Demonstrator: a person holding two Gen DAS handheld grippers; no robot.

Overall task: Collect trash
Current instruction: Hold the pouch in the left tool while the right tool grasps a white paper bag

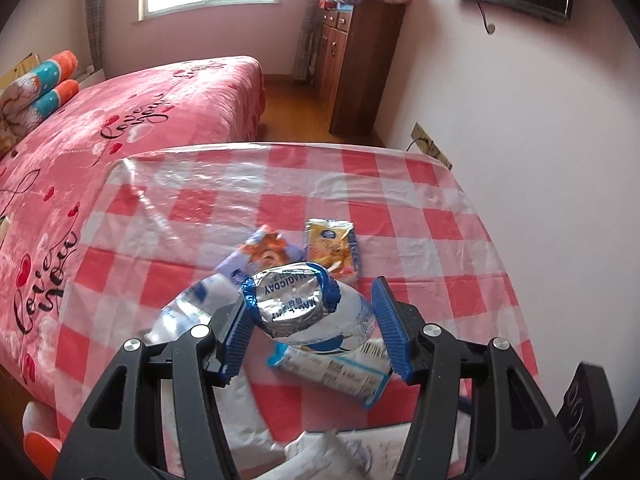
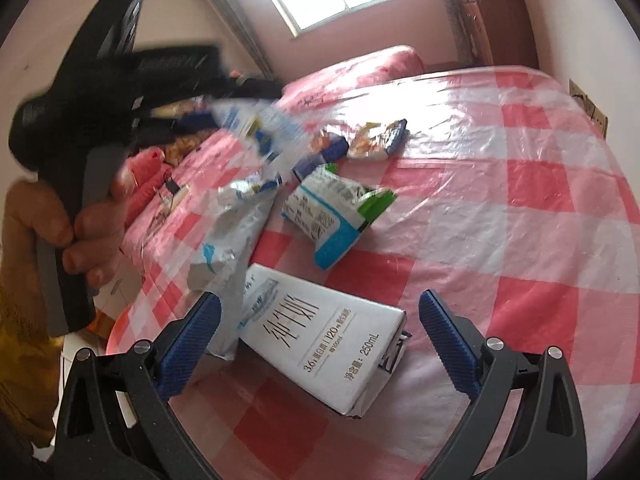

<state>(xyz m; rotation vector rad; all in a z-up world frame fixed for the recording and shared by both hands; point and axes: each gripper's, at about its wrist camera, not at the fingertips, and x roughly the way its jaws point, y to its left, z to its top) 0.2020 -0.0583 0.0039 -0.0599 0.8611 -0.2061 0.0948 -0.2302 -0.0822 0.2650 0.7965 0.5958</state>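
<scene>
Right claw (image 2: 320,344): we see it spread wide, holding nothing — the milk carton (image 2: 324,340) lies flat on the counter (image 2: 520,208) just ahead, between its pads.
Carton axis: slanted, near-left to far-right, across the gap.
Left claw (image 1: 312,332): open — foil wrapper (image 1: 290,300) between pads; whether gripped, we cannot tell.

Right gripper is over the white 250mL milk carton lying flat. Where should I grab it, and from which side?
Take the milk carton across its narrow width, mid-body, coming straight down from above. It lies flat on the checked tablecloth with its long sides roughly facing the open right gripper fingers. Avoid the crushed near end; it would likely buckle.
</scene>
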